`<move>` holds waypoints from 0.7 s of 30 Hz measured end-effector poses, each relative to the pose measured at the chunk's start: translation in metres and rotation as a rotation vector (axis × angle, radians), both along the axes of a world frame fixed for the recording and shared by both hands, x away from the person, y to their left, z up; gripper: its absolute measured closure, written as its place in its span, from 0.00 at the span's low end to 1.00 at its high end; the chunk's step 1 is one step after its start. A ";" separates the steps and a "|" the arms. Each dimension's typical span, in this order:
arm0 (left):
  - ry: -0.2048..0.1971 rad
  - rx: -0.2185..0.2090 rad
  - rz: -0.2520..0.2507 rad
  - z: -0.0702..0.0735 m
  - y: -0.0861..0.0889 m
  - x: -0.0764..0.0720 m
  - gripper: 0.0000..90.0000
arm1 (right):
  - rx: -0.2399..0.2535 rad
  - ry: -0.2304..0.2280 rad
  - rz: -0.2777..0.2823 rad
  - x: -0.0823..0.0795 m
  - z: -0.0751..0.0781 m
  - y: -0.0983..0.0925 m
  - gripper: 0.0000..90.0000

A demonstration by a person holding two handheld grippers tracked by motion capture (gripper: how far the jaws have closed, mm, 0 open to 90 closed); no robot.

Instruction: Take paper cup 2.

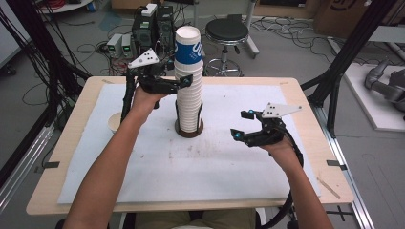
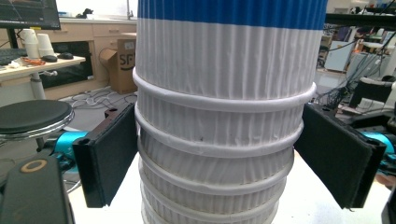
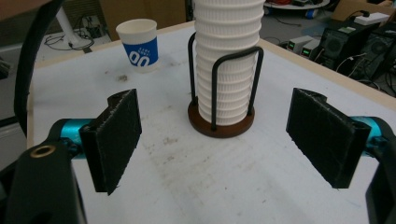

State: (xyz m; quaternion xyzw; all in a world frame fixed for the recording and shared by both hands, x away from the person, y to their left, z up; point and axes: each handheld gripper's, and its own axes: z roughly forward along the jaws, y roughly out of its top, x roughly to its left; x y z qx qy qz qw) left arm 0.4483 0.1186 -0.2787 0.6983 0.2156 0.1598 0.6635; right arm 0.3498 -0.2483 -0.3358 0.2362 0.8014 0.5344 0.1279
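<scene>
Looking down from the high view, the tall stack of cups [image 1: 189, 90] stands in its rack [image 1: 189, 128] near the middle of the table [image 1: 62, 157], with a blue-banded cup on top. The left gripper [image 1: 184, 83] is up beside the stack, high on it. The right gripper [image 1: 241, 125] hangs over the white mat, well apart from the stack.

The left gripper view comes in close: the stack [image 2: 224, 116] sits right between the two black jaws. The left pad [image 2: 109, 156] looks like it touches the ribbed side, but the other pad [image 2: 336, 158] is just off it, so the jaws are apart and not squeezing.

The right gripper view shows a lone cup [image 3: 138, 44] with blue print standing on the mat behind the rack [image 3: 222, 122]. Those jaws are wide apart with nothing between them. A black stool [image 1: 227, 32] stands on the floor past the table.
</scene>
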 end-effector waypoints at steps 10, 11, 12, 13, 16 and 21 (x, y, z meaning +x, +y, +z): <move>0.003 -0.002 0.009 0.000 0.000 -0.001 0.17 | 0.010 -0.038 0.101 0.030 0.055 0.035 0.20; 0.002 0.000 0.009 0.000 0.000 -0.001 0.17 | 0.001 -0.040 0.109 0.034 0.062 0.038 0.20; 0.002 -0.001 0.009 0.000 0.000 -0.001 0.17 | 0.000 -0.056 0.110 0.039 0.068 0.041 0.20; 0.000 0.001 0.010 0.000 0.000 -0.001 0.17 | 0.006 -0.043 0.116 0.043 0.075 0.045 0.20; 0.002 -0.001 0.009 0.000 0.000 -0.002 0.17 | 0.017 -0.063 0.140 0.055 0.093 0.053 0.20; 0.005 0.003 0.015 0.000 0.000 -0.003 0.17 | 0.001 -0.064 0.147 0.072 0.117 0.066 0.20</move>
